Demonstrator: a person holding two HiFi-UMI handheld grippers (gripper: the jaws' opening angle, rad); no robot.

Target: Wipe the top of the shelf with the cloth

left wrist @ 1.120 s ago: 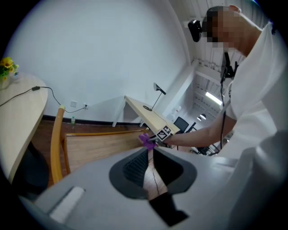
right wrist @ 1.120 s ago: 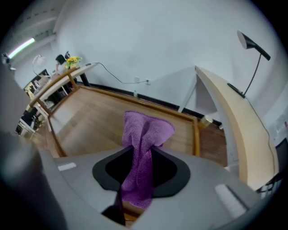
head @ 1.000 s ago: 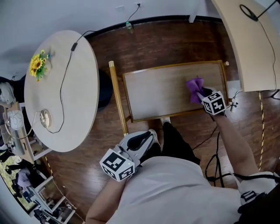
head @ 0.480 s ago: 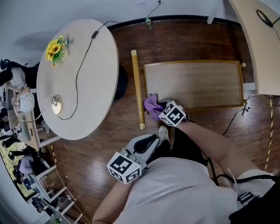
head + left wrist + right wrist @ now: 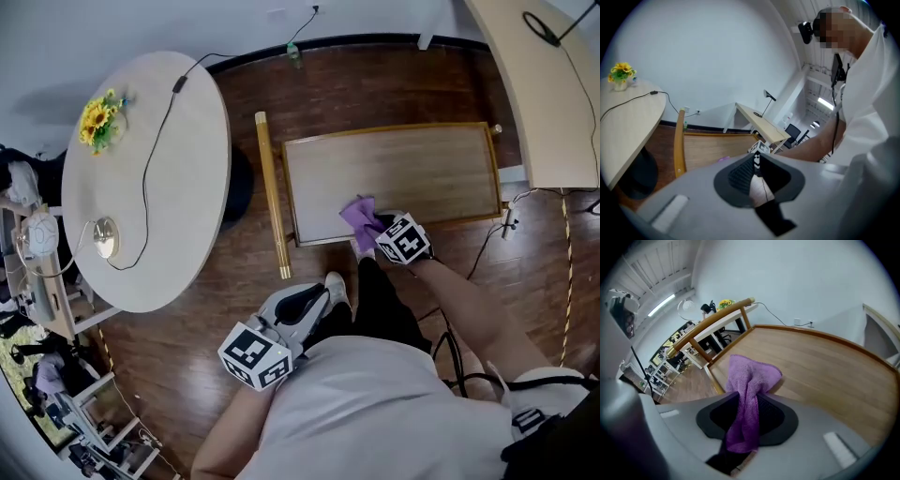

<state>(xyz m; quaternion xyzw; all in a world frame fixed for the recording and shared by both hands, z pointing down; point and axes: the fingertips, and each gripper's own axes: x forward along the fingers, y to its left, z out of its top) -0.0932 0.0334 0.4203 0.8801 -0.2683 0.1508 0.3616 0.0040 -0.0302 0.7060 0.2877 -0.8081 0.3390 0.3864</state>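
The shelf top (image 5: 403,164) is a light wooden board with a raised rim, low over the dark floor. A purple cloth (image 5: 360,217) lies bunched on its near edge, left of the middle. My right gripper (image 5: 378,230) is shut on the cloth and presses it onto the wood. The right gripper view shows the cloth (image 5: 749,380) pinched between the pads and spread on the board (image 5: 820,366). Down by the person's body my left gripper (image 5: 302,304) hangs shut with nothing in it. In the left gripper view, the left gripper (image 5: 756,161) points toward the shelf (image 5: 710,147).
A golden bar (image 5: 272,197) runs along the shelf's left end. A round white table (image 5: 150,206) with sunflowers (image 5: 97,122) and a cable stands to the left. A pale desk (image 5: 544,84) is at the upper right. Cables (image 5: 487,248) lie on the floor by the shelf's right end.
My right gripper swept the cloth from the shelf top's right part to its near left corner, then back a little toward the middle of the near edge. The left gripper stayed put.
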